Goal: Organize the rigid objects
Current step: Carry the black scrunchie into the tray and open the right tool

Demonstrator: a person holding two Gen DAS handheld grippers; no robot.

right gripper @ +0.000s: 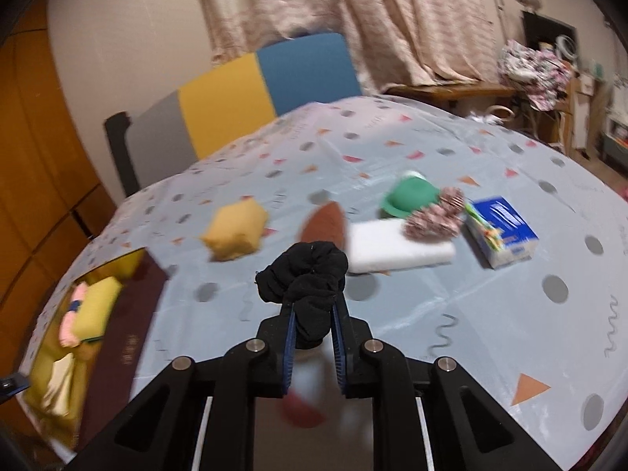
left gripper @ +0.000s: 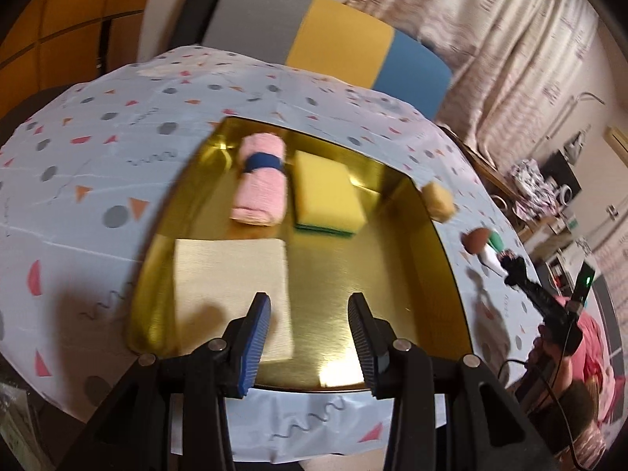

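Black bundle [right gripper: 310,278]: crumpled soft fabric, matte, bunched above the right gripper [right gripper: 312,337], clamped between its blue ribbed pads, held off the tablecloth [right gripper: 490,314]; long axis runs along the fingers, away from the camera
Left gripper [left gripper: 310,337]: jaws parted, nothing between them, over the tray [left gripper: 412,314]
Tray: gold, shiny metal, rectangular, rounded corners
In tray: pink rolled towel [left gripper: 261,186] with blue band, yellow sponge [left gripper: 327,194] with green underside, flat cream folded cloth [left gripper: 231,286]
On tablecloth: yellow sponge block [right gripper: 235,229], brown teardrop piece [right gripper: 325,221], white foam slab [right gripper: 396,251], green round piece [right gripper: 410,198], pink patterned scrunchie [right gripper: 435,216], blue tissue pack [right gripper: 502,231]
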